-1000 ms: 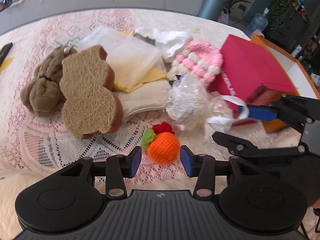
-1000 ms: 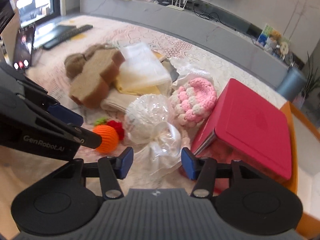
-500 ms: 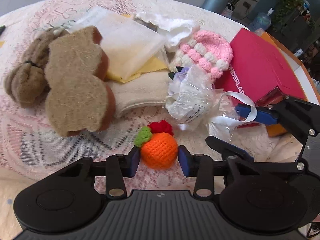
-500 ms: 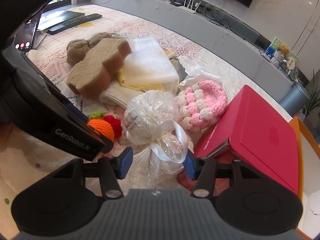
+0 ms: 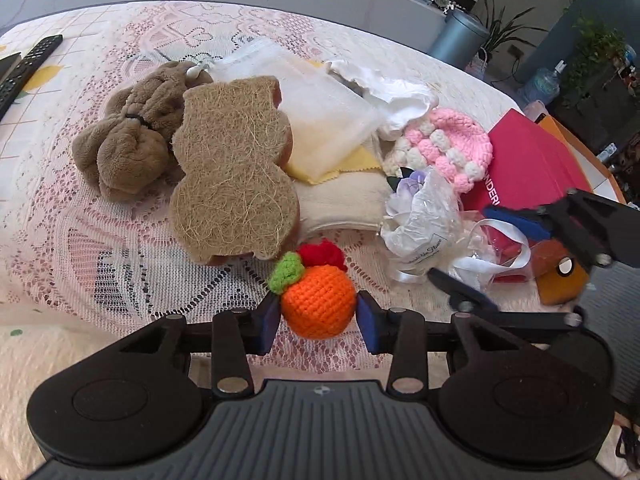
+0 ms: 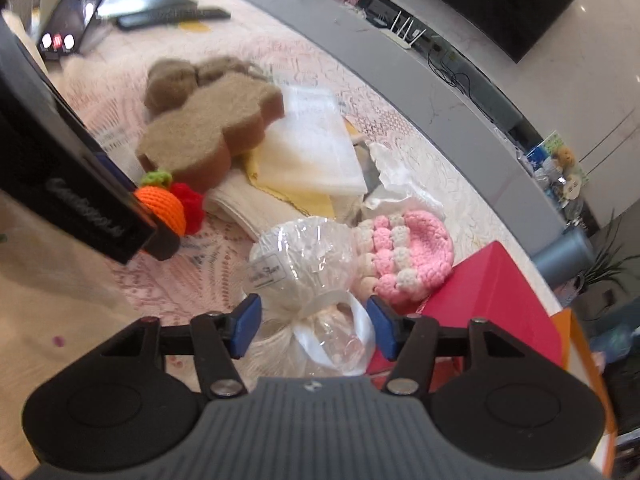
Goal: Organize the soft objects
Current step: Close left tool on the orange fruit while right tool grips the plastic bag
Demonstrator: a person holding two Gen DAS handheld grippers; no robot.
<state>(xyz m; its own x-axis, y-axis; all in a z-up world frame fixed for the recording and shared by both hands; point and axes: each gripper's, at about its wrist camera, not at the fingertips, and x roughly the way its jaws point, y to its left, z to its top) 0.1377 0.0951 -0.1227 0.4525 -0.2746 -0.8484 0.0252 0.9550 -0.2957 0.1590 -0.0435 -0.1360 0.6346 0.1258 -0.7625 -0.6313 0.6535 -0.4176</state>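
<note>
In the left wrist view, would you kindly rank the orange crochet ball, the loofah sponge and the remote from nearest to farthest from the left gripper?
1. Orange crochet ball: between the left gripper's pads.
2. Loofah sponge: beyond it, to the left.
3. Remote: far left edge.

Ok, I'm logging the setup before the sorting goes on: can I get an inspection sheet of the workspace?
Surface: lace tablecloth, with a pile mid-table.
Job's things: crocheted orange in front; brown sponge overlapping brown plush; folded cloths; pink crochet hat; cellophane-wrapped bundle.
Clutter: red box at the right; remote far left.
Grippers: left gripper pads against both sides of the crocheted orange; right gripper jaws opening, the bundle between them, pads clear of it.
Cables: loose wires on the far counter.
Surroundings: grey bin and potted plants beyond the table.
</note>
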